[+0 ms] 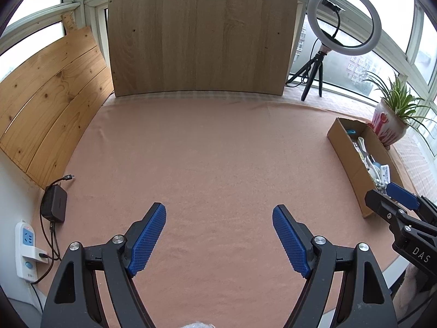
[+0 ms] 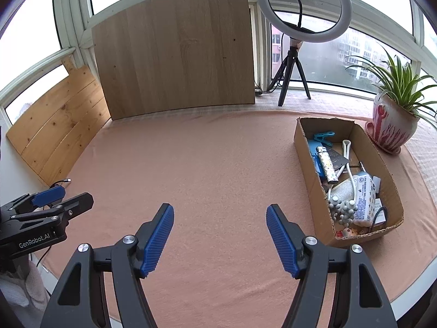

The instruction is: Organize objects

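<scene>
Both of our grippers hang empty over a cleared bench, with everything gathered in one box.

The pink cloth-covered bench (image 2: pixel 207 164) lies bare in the middle, we judge because the small items are already collected in the open brown cardboard box (image 2: pixel 308 164) at its right edge, near the potted plant (image 2: pixel 393 125). Our left gripper (image 1: pixel 218 235) and right gripper (image 2: pixel 220 235) both hold their blue ribbed fingers (image 2: pixel 159 240) wide, gripping nothing.

My table (image 2: pixel 218 164) wears matt, slightly nubby pink cloth; the box (image 2: pixel 308 164) is plain rough cardboard, the backboard (image 2: pixel 174 52) smooth wood.
</scene>
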Motion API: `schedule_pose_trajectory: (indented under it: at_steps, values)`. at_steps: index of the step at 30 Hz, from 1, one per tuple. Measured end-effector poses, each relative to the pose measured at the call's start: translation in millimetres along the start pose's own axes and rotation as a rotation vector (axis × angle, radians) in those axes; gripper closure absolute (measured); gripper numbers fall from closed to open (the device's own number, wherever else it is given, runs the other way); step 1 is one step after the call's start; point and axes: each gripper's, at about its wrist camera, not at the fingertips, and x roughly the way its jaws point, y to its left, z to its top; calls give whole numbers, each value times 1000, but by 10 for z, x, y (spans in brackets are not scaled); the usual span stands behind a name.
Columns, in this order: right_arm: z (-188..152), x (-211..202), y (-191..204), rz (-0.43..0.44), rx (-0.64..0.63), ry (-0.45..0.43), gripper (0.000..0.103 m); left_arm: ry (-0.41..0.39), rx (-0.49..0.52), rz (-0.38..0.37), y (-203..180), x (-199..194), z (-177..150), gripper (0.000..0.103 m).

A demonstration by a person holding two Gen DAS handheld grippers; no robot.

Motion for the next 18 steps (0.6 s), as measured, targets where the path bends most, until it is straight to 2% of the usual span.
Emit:
schedule_pose_trajectory:
  at_steps: [18]
  values:
    - [2,31,11,-32,9,-4,36,15,7,9,-100,76,6,20]
